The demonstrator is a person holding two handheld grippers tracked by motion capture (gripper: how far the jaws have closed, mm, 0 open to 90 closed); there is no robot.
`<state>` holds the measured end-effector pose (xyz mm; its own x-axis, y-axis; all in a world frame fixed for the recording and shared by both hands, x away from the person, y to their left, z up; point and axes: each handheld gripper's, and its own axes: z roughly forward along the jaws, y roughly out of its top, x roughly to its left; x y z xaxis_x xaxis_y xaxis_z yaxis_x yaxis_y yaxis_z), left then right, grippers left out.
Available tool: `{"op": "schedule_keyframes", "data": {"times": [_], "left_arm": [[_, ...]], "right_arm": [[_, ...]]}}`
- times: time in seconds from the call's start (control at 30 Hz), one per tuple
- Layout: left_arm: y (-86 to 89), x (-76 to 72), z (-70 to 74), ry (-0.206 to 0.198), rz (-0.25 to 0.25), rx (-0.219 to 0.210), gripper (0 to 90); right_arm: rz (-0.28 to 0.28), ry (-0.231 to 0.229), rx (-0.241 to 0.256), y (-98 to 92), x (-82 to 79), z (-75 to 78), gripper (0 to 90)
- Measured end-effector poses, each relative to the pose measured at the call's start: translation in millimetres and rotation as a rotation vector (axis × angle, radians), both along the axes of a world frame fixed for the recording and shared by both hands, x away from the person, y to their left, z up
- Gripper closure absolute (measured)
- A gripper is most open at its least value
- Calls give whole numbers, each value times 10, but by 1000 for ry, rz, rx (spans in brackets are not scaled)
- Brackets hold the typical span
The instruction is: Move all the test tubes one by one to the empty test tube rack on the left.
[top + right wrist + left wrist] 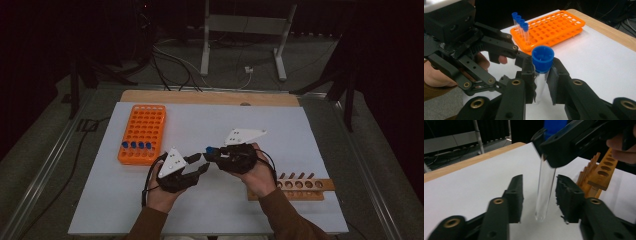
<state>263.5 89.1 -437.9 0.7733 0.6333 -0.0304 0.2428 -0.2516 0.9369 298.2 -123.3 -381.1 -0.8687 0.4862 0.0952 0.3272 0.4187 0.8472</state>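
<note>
Four capped tubes [136,145] already stand in the orange rack [143,133] at the bench's [300,130] left. Mid-bench, the left tool [198,164] gapes wide around a fifth tube [545,190], not yet touching it. The right tool [209,151] grips that tube just under its blue cap [543,56]. Racking remains, seemingly. Only the left gripper view shows the tube's clear lower end; the wooden rack [300,187] at right stands empty.

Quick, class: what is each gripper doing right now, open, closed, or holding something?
Left gripper: open, jaws either side of the test tube, not touching it.
Right gripper: closed on the blue-capped test tube, just under its cap.
</note>
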Motion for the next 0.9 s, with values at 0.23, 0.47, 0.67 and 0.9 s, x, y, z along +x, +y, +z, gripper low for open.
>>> {"op": "schedule_keyframes", "data": {"times": [0.23,0.47,0.67,0.9], "left_arm": [[-21,-14,5,-10,-19,11,714],[-23,-20,1,-11,-28,8,782],[69,18,-11,2,20,2,782],[249,53,21,4,87,-12,782]], "right_arm": [[14,2,-3,48,-16,-21,769],[24,2,0,43,-23,-41,760],[29,-15,33,-46,-26,-32,575],[-37,-36,32,-168,-31,-27,343]]}}
